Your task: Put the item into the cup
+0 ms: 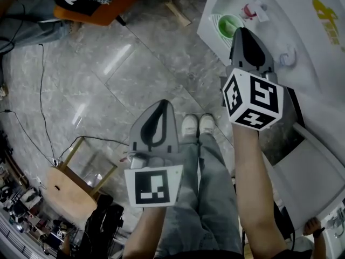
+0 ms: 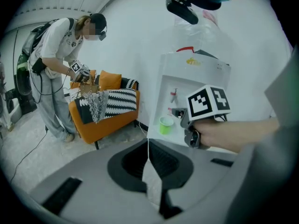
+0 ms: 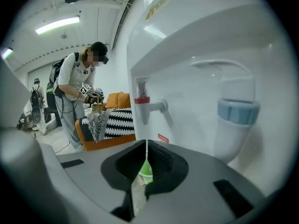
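Left gripper [image 2: 148, 143]: jaws sitting together, gripping nothing.
Right gripper [image 3: 146, 144]: jaws pressing together, hovering at the dispenser [image 3: 196, 45].
Cup [image 3: 146, 171]: standing just beyond the right tips, below the red tap [image 3: 141, 105].

green cup [image 3: 145, 171] mostly hidden behind right gripper [image 3: 146, 143], dispenser [image 3: 201, 36] cut off at edge

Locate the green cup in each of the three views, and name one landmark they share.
Head view: the green plastic cup is top right, on the white water dispenser's ledge.
Left gripper view: centre, slightly right, on that ledge.
Right gripper view: low centre, a green sliver beyond the jaws.
Shared landmark: the red-handled tap by the cup.
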`<state>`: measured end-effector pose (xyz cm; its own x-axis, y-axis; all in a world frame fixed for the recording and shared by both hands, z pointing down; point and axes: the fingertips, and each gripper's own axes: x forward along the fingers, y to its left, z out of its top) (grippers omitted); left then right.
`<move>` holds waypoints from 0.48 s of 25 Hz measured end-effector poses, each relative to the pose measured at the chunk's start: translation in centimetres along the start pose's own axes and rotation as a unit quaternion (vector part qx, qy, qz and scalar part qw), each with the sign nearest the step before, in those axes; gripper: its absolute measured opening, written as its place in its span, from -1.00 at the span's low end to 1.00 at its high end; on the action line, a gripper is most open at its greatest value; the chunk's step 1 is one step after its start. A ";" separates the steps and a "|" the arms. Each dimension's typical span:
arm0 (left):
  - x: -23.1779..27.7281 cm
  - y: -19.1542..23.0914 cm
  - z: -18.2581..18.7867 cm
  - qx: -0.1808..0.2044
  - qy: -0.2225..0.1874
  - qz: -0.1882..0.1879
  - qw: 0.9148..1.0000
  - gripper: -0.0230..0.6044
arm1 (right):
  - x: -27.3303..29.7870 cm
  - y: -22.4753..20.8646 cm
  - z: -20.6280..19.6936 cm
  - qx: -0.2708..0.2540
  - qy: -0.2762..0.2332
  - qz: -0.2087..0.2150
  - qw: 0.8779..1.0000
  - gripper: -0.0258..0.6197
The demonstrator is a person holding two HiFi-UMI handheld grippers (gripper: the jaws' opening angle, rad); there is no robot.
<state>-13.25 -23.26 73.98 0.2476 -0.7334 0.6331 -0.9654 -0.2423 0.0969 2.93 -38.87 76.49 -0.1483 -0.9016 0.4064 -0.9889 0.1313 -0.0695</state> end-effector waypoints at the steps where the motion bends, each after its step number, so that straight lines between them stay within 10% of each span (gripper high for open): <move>1: 0.0 -0.4 0.1 0.001 -0.003 -0.004 1.000 -0.88 | -0.3 0.0 0.0 0.000 0.000 0.003 1.000 -0.87; 12: -2.1 -0.3 0.9 -0.002 -0.027 0.002 1.000 -0.88 | -8.6 0.5 0.6 0.018 -0.010 0.026 0.999 -0.89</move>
<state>-13.47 -22.19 71.91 0.2481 -0.7677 0.5909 -0.9665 -0.2375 0.0972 3.68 -31.30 72.45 -0.1998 -0.9021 0.3824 -0.9787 0.1647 -0.1228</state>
